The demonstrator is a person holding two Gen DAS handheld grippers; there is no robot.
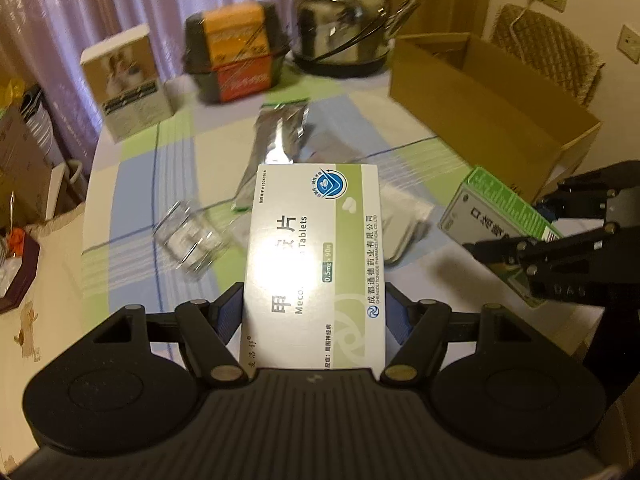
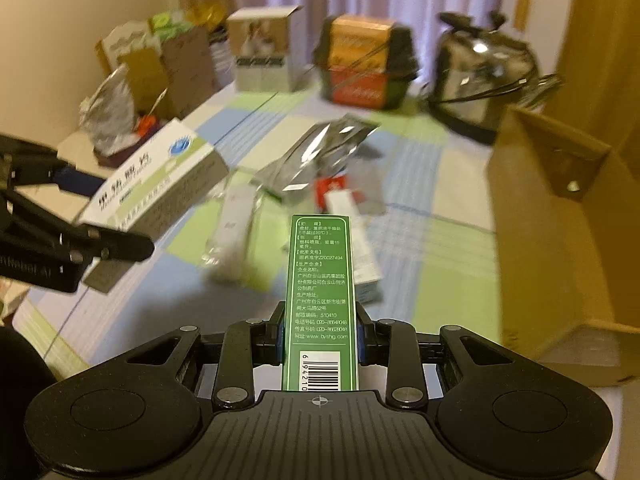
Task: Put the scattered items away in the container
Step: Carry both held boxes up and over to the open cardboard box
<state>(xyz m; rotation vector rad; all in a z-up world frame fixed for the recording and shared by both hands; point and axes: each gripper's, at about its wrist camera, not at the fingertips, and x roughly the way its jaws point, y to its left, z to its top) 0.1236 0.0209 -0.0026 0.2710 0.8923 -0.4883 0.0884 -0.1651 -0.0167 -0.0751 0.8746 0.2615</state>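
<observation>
Left gripper clamps the white tablet box — long axis up-frame; right gripper pinches the green box likewise, above the table.

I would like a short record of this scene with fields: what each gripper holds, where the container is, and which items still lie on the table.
left gripper: shut on white and green tablet box, held above the table
right gripper: shut on narrow green box, also lifted
container: open cardboard box, at the right side of the table
still on table: silver foil pouch, clear plastic packet, white sachet
background: steel kettle, black and orange container
table cover: checked cloth
</observation>
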